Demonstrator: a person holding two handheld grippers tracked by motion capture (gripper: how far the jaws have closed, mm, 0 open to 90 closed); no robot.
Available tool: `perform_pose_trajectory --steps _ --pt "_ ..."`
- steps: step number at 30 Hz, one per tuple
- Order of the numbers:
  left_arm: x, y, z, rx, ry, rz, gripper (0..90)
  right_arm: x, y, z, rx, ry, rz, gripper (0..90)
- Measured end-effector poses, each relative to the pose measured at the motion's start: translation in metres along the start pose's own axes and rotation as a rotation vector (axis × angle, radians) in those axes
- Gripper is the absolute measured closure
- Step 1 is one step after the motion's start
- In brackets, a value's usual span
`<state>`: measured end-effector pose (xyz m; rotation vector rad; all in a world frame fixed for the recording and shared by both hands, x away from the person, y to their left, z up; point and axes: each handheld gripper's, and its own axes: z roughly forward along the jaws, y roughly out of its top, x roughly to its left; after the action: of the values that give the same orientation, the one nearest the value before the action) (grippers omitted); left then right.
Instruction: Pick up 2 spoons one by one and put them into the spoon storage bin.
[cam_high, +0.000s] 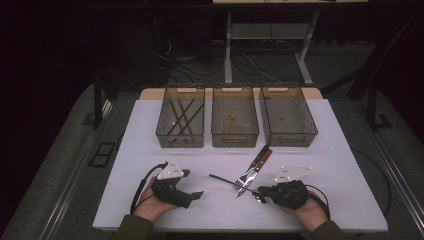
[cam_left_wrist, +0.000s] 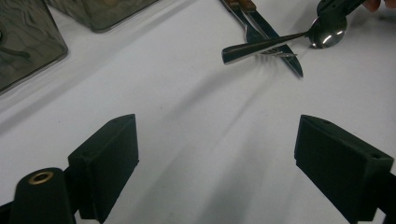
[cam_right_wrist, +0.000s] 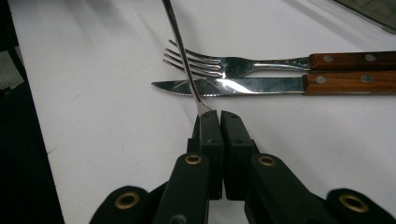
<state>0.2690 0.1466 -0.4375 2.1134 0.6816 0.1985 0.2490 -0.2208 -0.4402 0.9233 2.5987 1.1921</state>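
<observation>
Spoon (cam_high: 235, 182), pinched at its bowl by the clenched right hand-held gripper (cam_high: 265, 192) above fork (cam_right_wrist: 224, 65) and knife (cam_right_wrist: 243, 86), wants lifting straight up; left hand-held gripper (cam_high: 197, 195) idles released.

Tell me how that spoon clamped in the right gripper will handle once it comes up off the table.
The spoon looks like polished metal, so it will likely stay stiff. The right gripper pinches it at the bowl end, so the long handle may swing or pivot. Its glossy surface could slip between the shut jaws.
</observation>
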Motion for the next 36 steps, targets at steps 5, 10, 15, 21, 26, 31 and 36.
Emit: perform_pose_trajectory --steps 5,10,15,21,26,31,36 --pt "0.001 0.0 -0.001 -0.009 0.005 -0.012 6.0 -0.001 0.0 -0.002 -0.004 -0.019 -0.002 88.2" --pt "0.001 0.0 0.0 -0.031 -0.011 -0.014 0.0 -0.007 0.001 -0.01 -0.034 -0.042 0.022 88.2" --pt "0.003 -0.001 0.001 -0.044 -0.021 -0.002 0.0 -0.012 0.002 -0.016 -0.049 -0.073 0.043 88.2" --pt "0.005 -0.001 -0.001 -0.054 -0.006 0.005 0.0 -0.017 0.005 -0.02 -0.068 -0.1 0.058 88.2" --pt "0.004 0.0 -0.001 -0.047 0.011 0.013 0.0 -0.02 0.007 -0.023 -0.086 -0.118 0.074 88.2" --pt "0.004 0.0 0.0 -0.037 0.009 0.021 0.0 -0.026 0.011 -0.027 -0.104 -0.135 0.088 88.2" --pt "0.004 0.0 0.0 -0.037 0.008 0.017 0.0 -0.032 0.013 -0.033 -0.114 -0.156 0.11 88.2"
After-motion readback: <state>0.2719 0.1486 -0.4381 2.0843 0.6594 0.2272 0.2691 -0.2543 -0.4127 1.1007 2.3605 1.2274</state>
